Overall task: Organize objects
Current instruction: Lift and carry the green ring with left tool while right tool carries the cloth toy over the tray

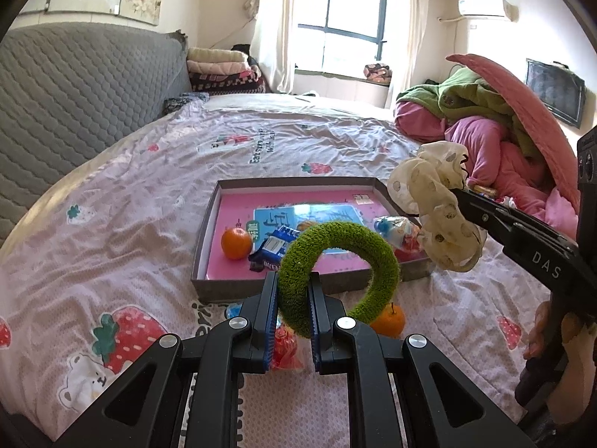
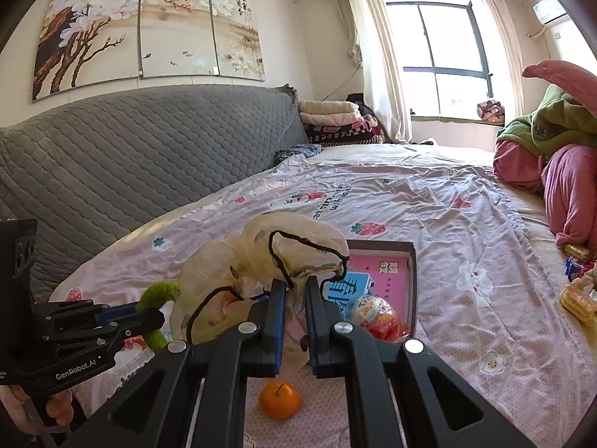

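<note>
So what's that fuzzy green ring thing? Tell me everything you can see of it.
The green ring is a closed hoop with a wide hole, covered in short, grass-like fuzz that looks like soft fabric. The left gripper pinches its lower left arc between blue-padded fingers, holding it upright in the air above the near edge of the grey box. Nothing else seems to touch it.

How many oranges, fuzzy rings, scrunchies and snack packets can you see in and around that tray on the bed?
Round orange fruits: 2, one in the tray, one on the sheet
Fuzzy green rings: 1
Cream dotted fabric scrunchies: 1
Snack packets in the grey, pink-floored tray: 2, blue-white and red-and-clear
Total: 6
</note>
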Motion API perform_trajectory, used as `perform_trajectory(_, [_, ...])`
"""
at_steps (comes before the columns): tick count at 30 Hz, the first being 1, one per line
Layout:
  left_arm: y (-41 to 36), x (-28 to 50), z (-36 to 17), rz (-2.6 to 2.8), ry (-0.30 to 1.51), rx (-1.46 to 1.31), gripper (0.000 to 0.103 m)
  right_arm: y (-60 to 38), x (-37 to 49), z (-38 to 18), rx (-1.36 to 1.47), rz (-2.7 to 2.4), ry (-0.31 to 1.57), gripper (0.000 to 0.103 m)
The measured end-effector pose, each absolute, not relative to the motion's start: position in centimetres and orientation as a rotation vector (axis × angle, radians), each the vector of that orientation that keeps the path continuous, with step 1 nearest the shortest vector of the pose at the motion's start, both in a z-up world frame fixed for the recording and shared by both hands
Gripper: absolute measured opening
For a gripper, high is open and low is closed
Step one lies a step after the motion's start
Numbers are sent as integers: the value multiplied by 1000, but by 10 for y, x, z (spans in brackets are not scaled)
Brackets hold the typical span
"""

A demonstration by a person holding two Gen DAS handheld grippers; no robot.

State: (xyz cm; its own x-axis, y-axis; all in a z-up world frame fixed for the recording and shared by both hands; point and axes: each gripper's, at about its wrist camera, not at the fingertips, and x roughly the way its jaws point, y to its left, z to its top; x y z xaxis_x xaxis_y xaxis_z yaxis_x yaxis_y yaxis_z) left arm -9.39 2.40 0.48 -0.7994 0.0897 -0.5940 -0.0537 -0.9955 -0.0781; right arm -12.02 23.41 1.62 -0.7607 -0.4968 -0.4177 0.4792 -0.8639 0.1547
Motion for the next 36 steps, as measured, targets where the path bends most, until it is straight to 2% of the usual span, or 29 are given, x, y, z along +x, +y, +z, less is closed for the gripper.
perform_trajectory(36, [9,-141,9,2911,-29,-946,15,236,-139,21,543,-2603,-48,11])
